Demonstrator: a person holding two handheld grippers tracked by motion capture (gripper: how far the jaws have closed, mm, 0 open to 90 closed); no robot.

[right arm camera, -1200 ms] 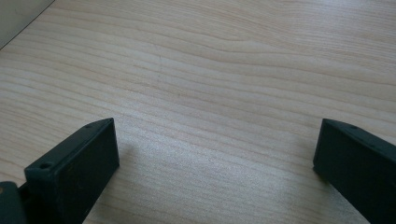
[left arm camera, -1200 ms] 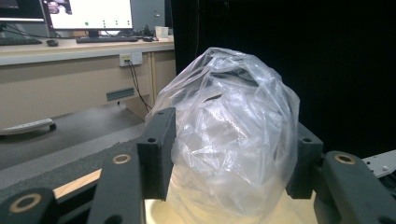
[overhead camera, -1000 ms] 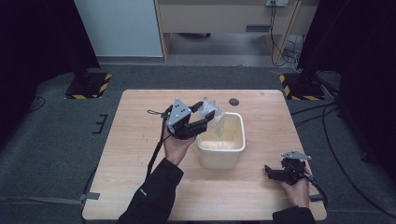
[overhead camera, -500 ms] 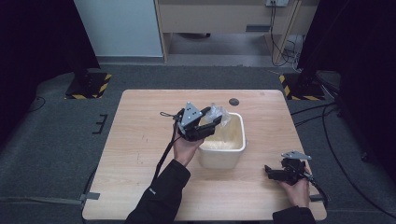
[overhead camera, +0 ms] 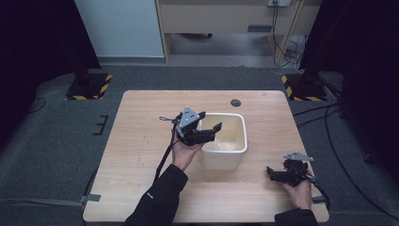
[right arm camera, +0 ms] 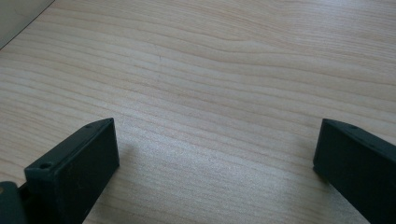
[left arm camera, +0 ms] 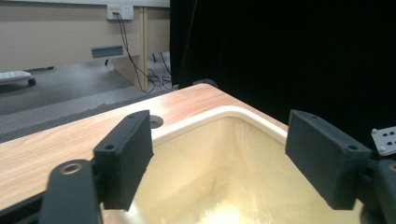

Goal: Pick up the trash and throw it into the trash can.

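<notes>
A cream plastic bin (overhead camera: 223, 159) stands in the middle of the wooden table (overhead camera: 141, 141). My left gripper (overhead camera: 211, 121) hovers over the bin's left rim and points into it. In the left gripper view its jaws (left arm camera: 219, 154) stand wide apart above the bin's pale inside (left arm camera: 224, 112); they have just been opening and nothing is between them. The bin's bottom shows a faint glossy patch that I cannot make out. My right gripper (overhead camera: 270, 173) rests at the table's front right, open, with bare wood between its jaws (right arm camera: 215, 163).
A small dark round hole (overhead camera: 235, 102) sits in the tabletop behind the bin. The left gripper's cable (overhead camera: 165, 153) trails along the forearm. Grey floor, black stands with yellow-striped bases and a wooden cabinet lie beyond the table.
The left gripper carried a pale crinkled thing over the bin and sank toward it; now its jaws are apart and that thing is gone from them. The right gripper kept still.
</notes>
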